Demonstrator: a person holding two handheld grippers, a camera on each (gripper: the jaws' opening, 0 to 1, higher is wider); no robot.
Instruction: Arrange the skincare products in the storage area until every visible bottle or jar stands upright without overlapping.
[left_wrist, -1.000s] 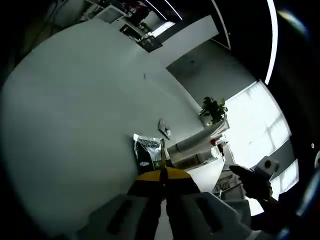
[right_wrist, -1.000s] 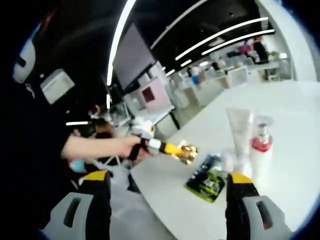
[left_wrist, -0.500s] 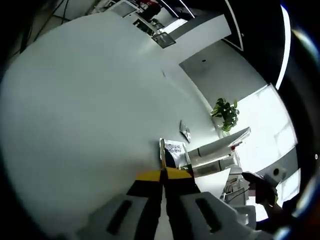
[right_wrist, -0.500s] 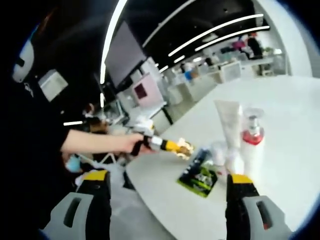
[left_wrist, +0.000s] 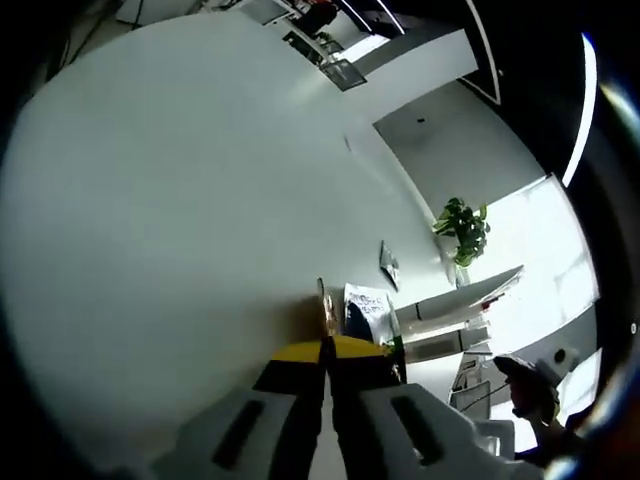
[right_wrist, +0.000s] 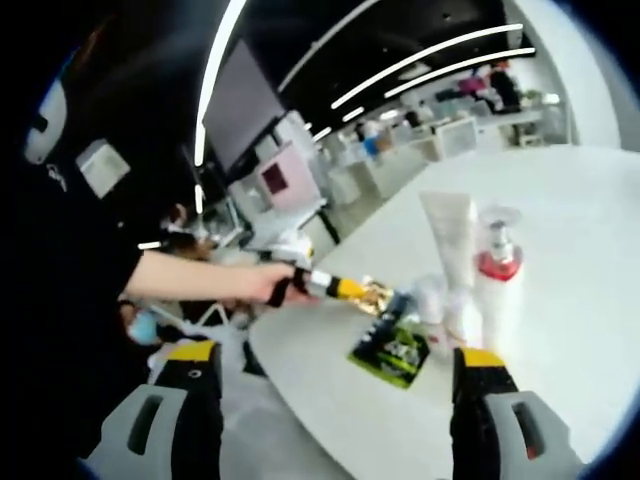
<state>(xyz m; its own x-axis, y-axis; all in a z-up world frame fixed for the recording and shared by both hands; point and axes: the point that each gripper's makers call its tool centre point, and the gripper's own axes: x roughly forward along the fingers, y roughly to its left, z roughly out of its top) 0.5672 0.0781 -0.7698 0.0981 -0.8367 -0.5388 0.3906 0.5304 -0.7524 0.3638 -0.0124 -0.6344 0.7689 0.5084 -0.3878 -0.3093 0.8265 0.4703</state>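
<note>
On the white table (right_wrist: 560, 330) a white tube (right_wrist: 447, 240) stands upright beside a pump bottle (right_wrist: 497, 285) with a red collar. A small clear jar (right_wrist: 430, 297) sits in front of them. A dark green sachet (right_wrist: 390, 350) lies flat near the table edge and is also in the left gripper view, the sachet (left_wrist: 368, 305) just past my jaws. My left gripper (right_wrist: 380, 297) hovers over the sachet, shut on a small shiny gold item (left_wrist: 322, 305) seen edge-on. My right gripper (right_wrist: 337, 352) is open and holds nothing, well short of the bottles.
The table (left_wrist: 180, 200) stretches wide and bare on the left gripper's side. A small flat packet (left_wrist: 388, 265) lies beyond the sachet. A potted plant (left_wrist: 462, 225) stands off the table's far end. A person's arm (right_wrist: 190, 285) reaches in from the left.
My left gripper has carried the gold item rightward, from beside the table edge to above the sachet, close to the jar. The right gripper's jaws stay wide apart.
</note>
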